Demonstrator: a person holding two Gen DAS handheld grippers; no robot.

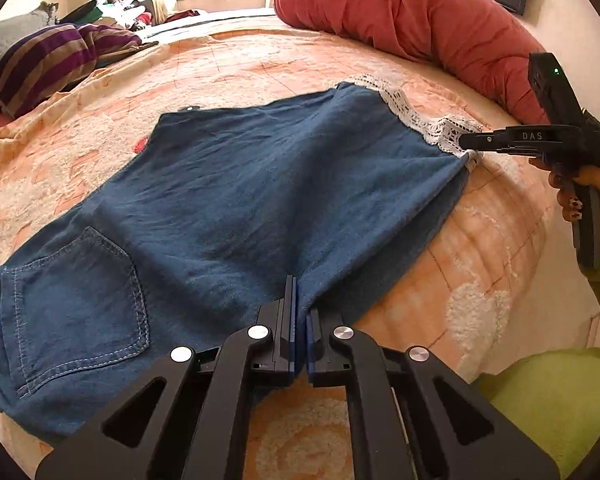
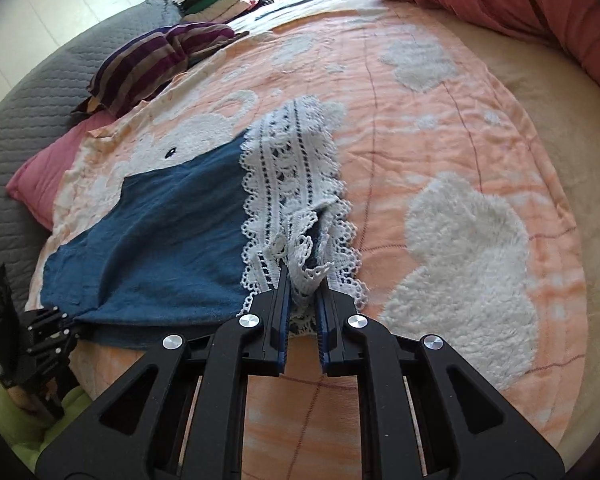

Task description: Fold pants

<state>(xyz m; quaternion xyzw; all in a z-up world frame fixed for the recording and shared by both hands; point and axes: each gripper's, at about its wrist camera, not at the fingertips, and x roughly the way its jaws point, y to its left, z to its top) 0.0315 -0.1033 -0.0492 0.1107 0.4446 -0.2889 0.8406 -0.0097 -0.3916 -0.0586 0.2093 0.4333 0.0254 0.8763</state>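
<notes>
Blue denim pants (image 1: 228, 200) with a back pocket (image 1: 80, 308) and white lace hems (image 1: 416, 120) lie on the peach bedspread (image 1: 260, 64). My left gripper (image 1: 300, 300) is shut on the near edge of the pants at mid-length. My right gripper (image 2: 302, 280) is shut on the bunched lace hem (image 2: 296, 184) of the pants (image 2: 160, 232). The right gripper also shows in the left wrist view (image 1: 470, 140), pinching the hem at the right. The left gripper shows at the far left of the right wrist view (image 2: 72, 324).
A long red bolster (image 1: 420, 20) lies along the far right of the bed. A striped purple cushion (image 1: 48, 64) and a pink pillow (image 2: 40, 176) lie at the left. Piled clothes (image 1: 128, 8) sit beyond. A green garment (image 1: 548, 400) shows near right.
</notes>
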